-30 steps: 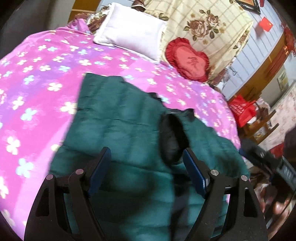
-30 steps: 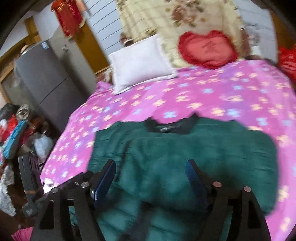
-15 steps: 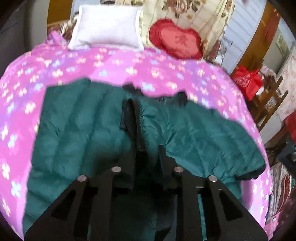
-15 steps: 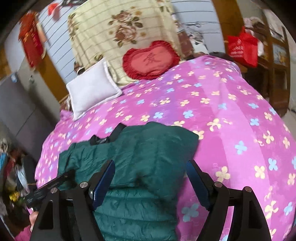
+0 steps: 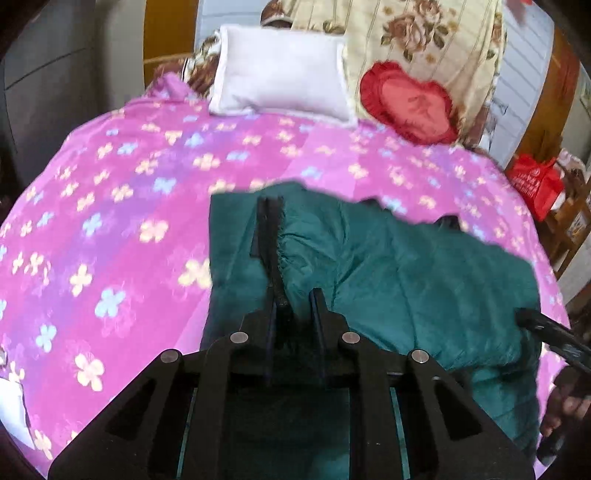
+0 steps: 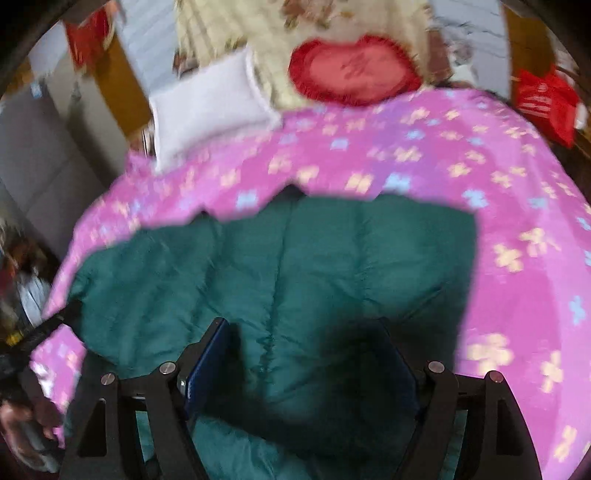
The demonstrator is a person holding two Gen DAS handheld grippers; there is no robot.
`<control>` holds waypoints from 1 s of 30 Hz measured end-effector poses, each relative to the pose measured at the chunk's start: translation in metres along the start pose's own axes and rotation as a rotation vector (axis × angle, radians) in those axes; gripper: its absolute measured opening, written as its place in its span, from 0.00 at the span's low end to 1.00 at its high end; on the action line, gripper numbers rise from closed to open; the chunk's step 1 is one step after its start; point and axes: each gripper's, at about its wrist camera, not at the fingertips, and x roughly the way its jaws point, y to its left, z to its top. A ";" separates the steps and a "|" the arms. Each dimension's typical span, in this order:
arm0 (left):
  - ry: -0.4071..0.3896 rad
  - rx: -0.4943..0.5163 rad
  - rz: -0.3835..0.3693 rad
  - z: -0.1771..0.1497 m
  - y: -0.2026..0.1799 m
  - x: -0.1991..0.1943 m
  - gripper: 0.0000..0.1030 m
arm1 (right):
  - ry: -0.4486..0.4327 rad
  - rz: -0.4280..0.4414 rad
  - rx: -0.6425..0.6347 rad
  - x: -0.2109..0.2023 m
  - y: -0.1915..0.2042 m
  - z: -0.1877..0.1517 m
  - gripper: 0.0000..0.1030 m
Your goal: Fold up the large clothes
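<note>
A large dark green puffer jacket [image 5: 406,280] lies on a pink flowered bed cover [image 5: 110,206]. My left gripper [image 5: 293,299] is shut on the jacket's black front edge [image 5: 269,236] and holds it raised over the garment. The jacket also fills the right wrist view [image 6: 295,266], folded over with its quilted side up. My right gripper [image 6: 303,354] is open just above the fabric, holding nothing. The view is blurred.
A white pillow [image 5: 280,74], a red heart cushion [image 5: 410,103] and a floral blanket [image 5: 424,33] sit at the head of the bed. A red bag [image 5: 535,184] stands at the right. A grey cabinet [image 6: 37,166] stands left of the bed.
My left gripper closed on the jacket's front edge and carried it across, so the jacket's left part folded over. My right gripper stayed open and swung back over the jacket.
</note>
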 end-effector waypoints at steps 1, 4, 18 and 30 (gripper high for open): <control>0.012 -0.007 -0.019 -0.002 0.004 0.002 0.16 | 0.006 -0.025 -0.021 0.008 0.004 -0.002 0.75; 0.004 -0.055 -0.060 -0.002 0.013 -0.004 0.31 | 0.004 -0.063 -0.070 0.005 0.010 -0.001 0.75; 0.024 0.017 0.045 0.026 -0.024 0.041 0.67 | -0.058 -0.074 -0.080 0.009 0.030 0.047 0.75; 0.090 0.074 0.078 0.016 -0.031 0.073 0.70 | -0.003 -0.137 -0.033 0.029 0.025 0.040 0.75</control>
